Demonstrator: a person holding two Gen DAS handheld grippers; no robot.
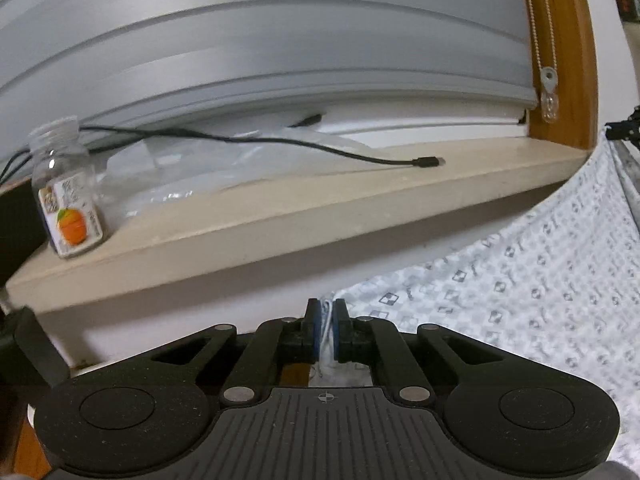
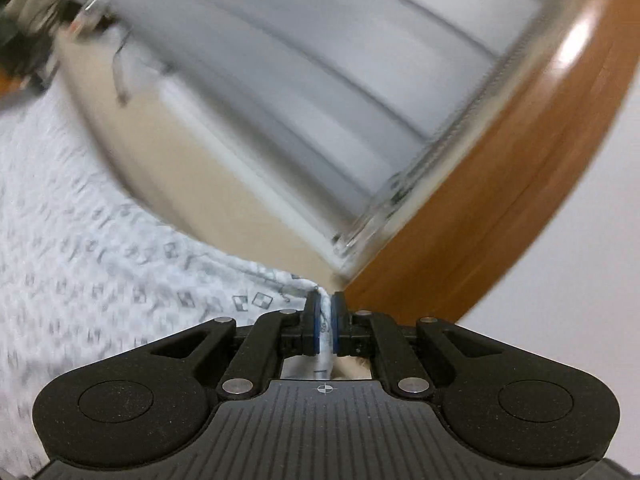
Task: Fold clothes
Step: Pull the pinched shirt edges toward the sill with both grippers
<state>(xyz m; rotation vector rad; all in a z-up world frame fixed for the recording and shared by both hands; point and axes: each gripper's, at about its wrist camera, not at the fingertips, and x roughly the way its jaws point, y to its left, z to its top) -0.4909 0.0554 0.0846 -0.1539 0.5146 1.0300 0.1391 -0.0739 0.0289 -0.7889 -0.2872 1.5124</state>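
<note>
A white cloth with a small grey square print (image 1: 520,292) hangs stretched in the air between my two grippers. My left gripper (image 1: 327,308) is shut on one edge of it; the cloth runs off to the right. My right gripper (image 2: 325,304) is shut on another edge of the same cloth (image 2: 92,264), which spreads off to the left. Both grippers are raised in front of a window sill. The right wrist view is tilted and blurred.
A beige window sill (image 1: 304,216) lies just ahead, with grey blinds (image 1: 260,44) above. On the sill are a clear bottle with an orange label (image 1: 66,192), a black cable (image 1: 280,142) and clear plastic. A wooden window frame (image 1: 560,52) stands at the right.
</note>
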